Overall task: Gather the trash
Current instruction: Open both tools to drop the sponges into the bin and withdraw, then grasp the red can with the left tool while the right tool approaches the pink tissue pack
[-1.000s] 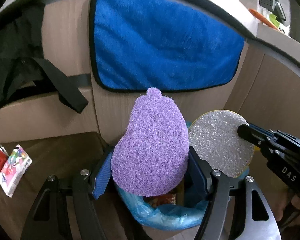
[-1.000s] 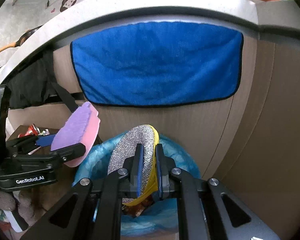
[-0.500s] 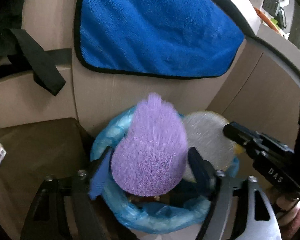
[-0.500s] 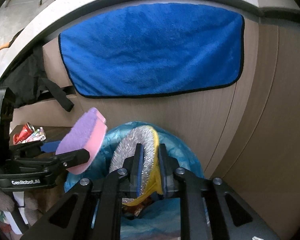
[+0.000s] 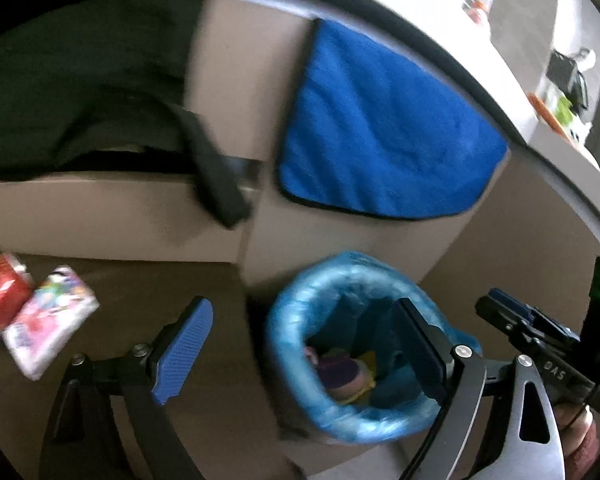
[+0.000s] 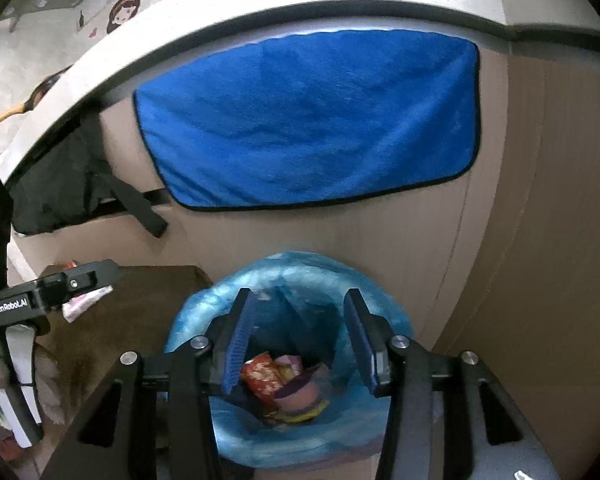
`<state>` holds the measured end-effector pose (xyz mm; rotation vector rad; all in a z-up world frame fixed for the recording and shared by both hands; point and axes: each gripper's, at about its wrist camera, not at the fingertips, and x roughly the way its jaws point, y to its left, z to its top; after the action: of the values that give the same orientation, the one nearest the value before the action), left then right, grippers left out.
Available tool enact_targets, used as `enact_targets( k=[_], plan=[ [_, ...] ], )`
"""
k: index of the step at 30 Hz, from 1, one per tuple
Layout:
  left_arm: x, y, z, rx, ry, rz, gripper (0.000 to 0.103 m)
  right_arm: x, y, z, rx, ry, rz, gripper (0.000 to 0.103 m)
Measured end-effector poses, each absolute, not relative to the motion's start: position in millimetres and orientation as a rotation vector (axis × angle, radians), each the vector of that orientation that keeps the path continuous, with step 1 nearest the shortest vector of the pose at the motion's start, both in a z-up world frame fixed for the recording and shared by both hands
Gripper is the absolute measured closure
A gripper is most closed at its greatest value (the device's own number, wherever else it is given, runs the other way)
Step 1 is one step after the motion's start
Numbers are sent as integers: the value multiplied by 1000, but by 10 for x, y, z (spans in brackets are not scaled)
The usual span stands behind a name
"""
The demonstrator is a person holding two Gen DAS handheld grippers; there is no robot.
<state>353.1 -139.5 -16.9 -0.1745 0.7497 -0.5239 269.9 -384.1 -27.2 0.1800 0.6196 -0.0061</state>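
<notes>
A bin lined with a blue bag (image 5: pixel 296 312) (image 6: pixel 204 304) stands on the floor against a wooden cabinet. A purple and pink sponge (image 5: pixel 342 376) (image 6: pixel 300 390) lies inside it, with a yellow-edged scourer (image 5: pixel 366 360) and a red snack wrapper (image 6: pixel 260 376). My left gripper (image 5: pixel 300 352) is open and empty, with its right finger over the bin. My right gripper (image 6: pixel 296 344) is open and empty, right above the bin mouth. A pink wrapper (image 5: pixel 48 328) and a red wrapper (image 5: pixel 0 300) lie on a low brown table (image 5: pixel 140 288) to the left.
A blue towel (image 5: pixel 384 136) (image 6: pixel 312 120) hangs on the cabinet front above the bin. A black bag with a strap (image 5: pixel 208 160) hangs to the left. The right gripper's body (image 5: pixel 540 344) shows at the right of the left wrist view.
Both grippers have opened. The purple sponge and the silver scourer have dropped into the bin. The left gripper has swung to the left.
</notes>
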Motion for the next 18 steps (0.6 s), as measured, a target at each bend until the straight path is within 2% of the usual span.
enact_targets(
  k=[2,8,13,18],
  plan=[
    [3498,-1180,-136,-174,740,-488,10,2700,-3736,-243,184,616,16,52],
    [3386,-489,-131,-200,718,-389,10,2710,-3249,-161,155,612,94,49],
    [3332,194,-230,-233,710,-303,10,2799,-2737,-165,110,644,158,49],
    [3249,899,-428,-255,722,-194,5,2962,-2218,-222,101,689,234,49]
  ],
)
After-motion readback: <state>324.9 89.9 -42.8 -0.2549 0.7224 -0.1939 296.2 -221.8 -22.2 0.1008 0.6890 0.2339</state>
